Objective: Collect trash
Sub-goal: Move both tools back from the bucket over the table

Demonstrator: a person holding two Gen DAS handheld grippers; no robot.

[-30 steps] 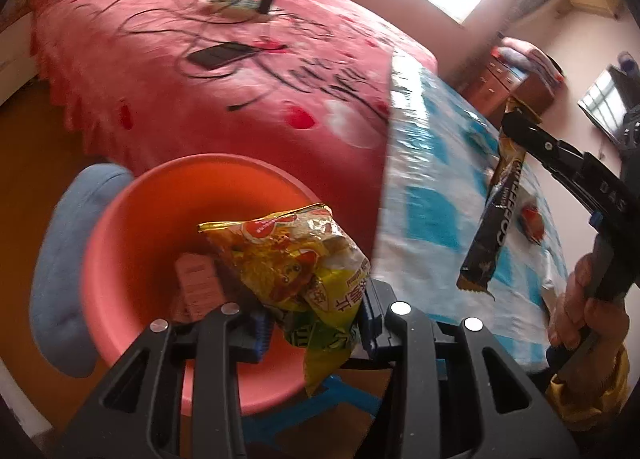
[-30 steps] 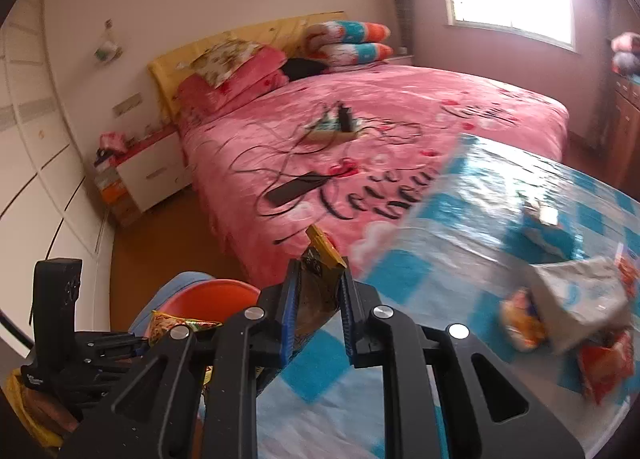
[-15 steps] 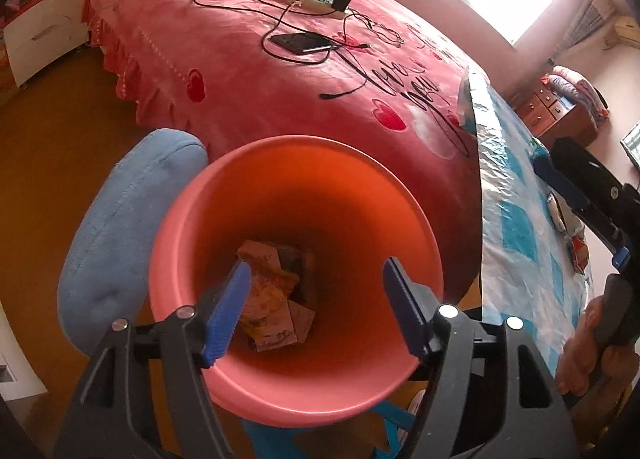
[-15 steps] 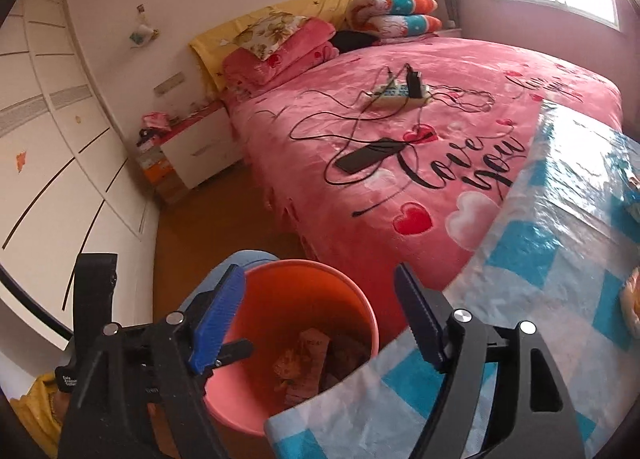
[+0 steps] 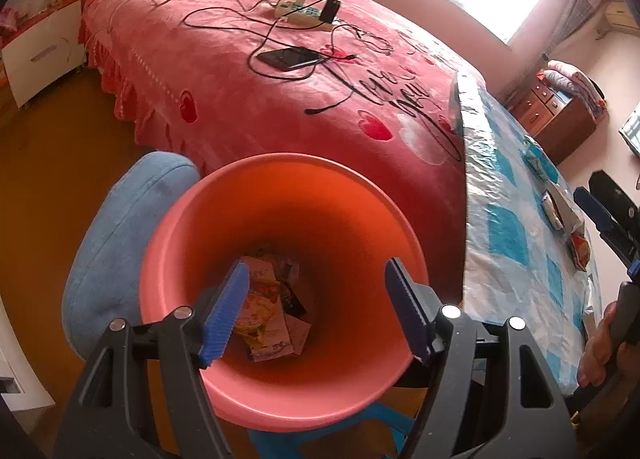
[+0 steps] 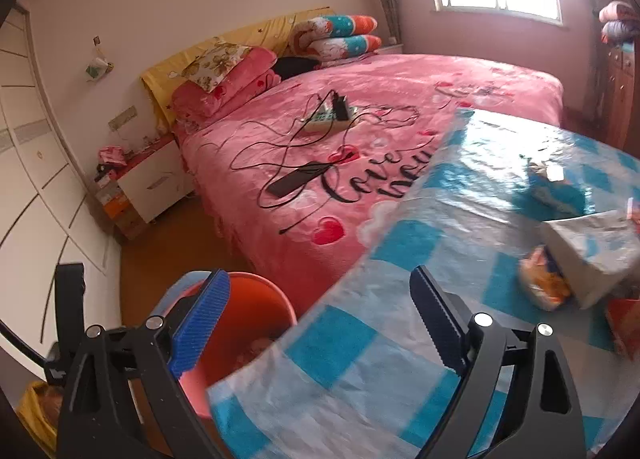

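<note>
An orange-pink trash bin (image 5: 352, 211) stands on the floor below my open, empty left gripper (image 5: 316, 315). Several snack wrappers (image 5: 272, 311) lie at its bottom. My right gripper (image 6: 320, 319) is open and empty, over the near edge of the table with the blue checked cloth (image 6: 460, 219); the bin (image 6: 256, 311) shows beneath its left finger. More wrappers lie on the table: an orange packet (image 6: 546, 283), a white bag (image 6: 596, 243), a red packet (image 6: 624, 323). The wrappers also show in the left wrist view (image 5: 560, 211).
A blue padded stool (image 5: 120, 247) stands left of the bin. A bed with a pink cover (image 5: 280, 91) stands behind, with a phone (image 5: 286, 58), cables and a power strip (image 5: 304, 13). A nightstand (image 6: 148, 183) stands at the bed's head. A wooden dresser (image 5: 556, 119) is far right.
My left gripper opened and dropped the yellow snack bag into the bin. My right gripper opened and let go of the dark wrapper, then swung right over the table.
</note>
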